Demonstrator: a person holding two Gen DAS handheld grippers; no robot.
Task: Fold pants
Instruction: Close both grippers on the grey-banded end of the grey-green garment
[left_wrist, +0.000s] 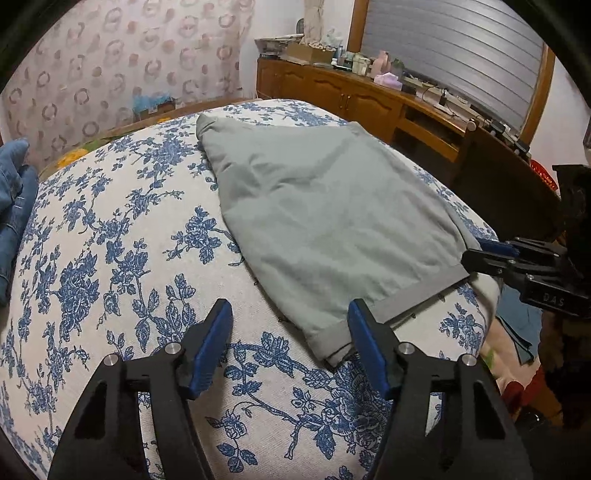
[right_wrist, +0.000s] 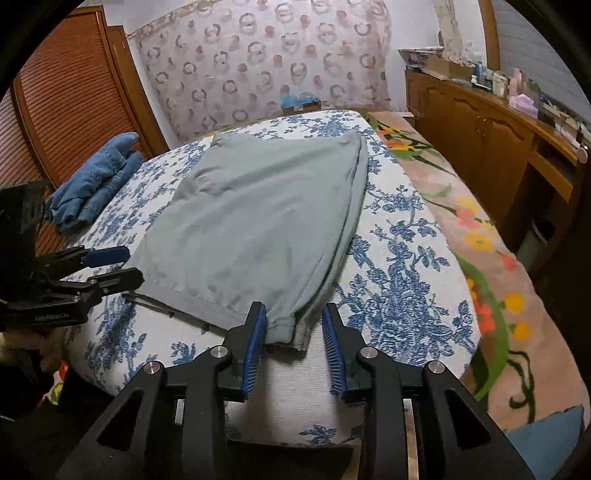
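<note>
Right wrist: gripper (right_wrist: 293, 332) spread, level, straddling pants (right_wrist: 255, 221) hem.

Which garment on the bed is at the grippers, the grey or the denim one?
The grey pants, spread flat mid-bed with their hem between the right gripper fingers; the denim jeans lie bunched at the far edge.

grey pants (right_wrist: 255, 221): soft matt knit cloth, ribbed cuffs | white-and-blue floral bed cover (left_wrist: 122, 236): coarse woven cloth | folded blue denim jeans (right_wrist: 94, 184): rough matt | black matt plastic left gripper (left_wrist: 290, 328), ridged blue pads (left_wrist: 212, 347) | brown wooden cabinet (right_wrist: 476, 136): glossy varnish
</note>
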